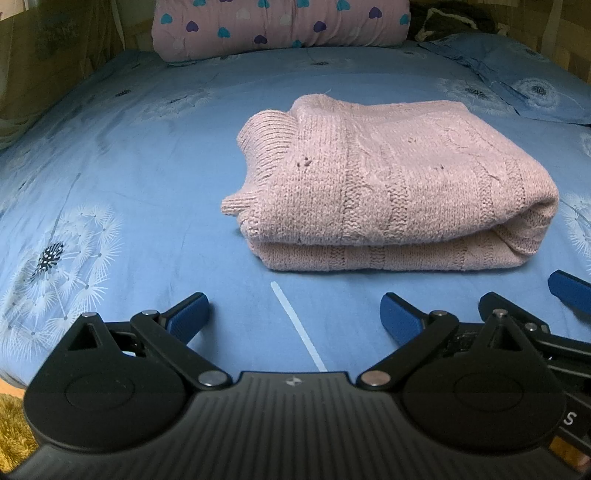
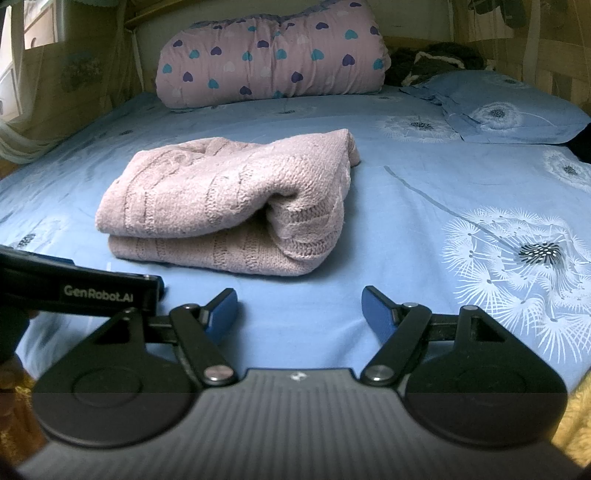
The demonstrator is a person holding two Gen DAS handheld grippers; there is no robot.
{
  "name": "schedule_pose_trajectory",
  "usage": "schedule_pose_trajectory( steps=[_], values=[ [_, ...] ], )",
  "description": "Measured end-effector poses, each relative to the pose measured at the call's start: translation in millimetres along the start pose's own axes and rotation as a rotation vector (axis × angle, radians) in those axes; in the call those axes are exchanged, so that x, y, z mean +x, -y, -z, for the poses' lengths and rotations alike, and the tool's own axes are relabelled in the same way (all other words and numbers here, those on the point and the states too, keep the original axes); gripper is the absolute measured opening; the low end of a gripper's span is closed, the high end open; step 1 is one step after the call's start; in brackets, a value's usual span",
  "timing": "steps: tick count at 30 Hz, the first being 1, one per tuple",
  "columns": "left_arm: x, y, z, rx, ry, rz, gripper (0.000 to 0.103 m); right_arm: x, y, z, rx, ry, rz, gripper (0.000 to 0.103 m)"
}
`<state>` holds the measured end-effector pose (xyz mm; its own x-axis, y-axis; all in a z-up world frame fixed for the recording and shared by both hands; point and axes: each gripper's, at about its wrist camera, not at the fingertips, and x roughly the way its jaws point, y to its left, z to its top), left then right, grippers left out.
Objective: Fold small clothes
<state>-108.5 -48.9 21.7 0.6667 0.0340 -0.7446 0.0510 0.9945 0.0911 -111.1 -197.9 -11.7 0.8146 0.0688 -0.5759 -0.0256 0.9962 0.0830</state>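
Both our tools, left tool (image 1: 295, 314) and right tool (image 2: 299, 312), hang spread and empty just short of the folded pink knitted sweater (image 1: 388, 192) on the blue dandelion-print bedsheet (image 1: 147, 184), long axis crosswise, equally near both.

Folded sweater (image 1: 391, 184) lies on the bed (image 1: 147, 177), centrally placed. Rolled quilt (image 1: 280, 26) sits behind it at the head of the bed. Pillow (image 2: 509, 107) lies to the quilt's right. Both grippers, left gripper (image 1: 295, 314) and right gripper (image 2: 299, 310), sit in front of the sweater, apart from it.
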Motion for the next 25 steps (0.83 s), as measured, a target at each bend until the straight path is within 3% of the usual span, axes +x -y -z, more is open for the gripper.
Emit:
schedule_pose_trajectory(
  steps=[25],
  values=[
    [-0.1,-1.2,0.6,-0.004,-0.004,0.003,0.101,0.1,0.3,0.2,0.001,0.001,-0.001,0.075]
  ],
)
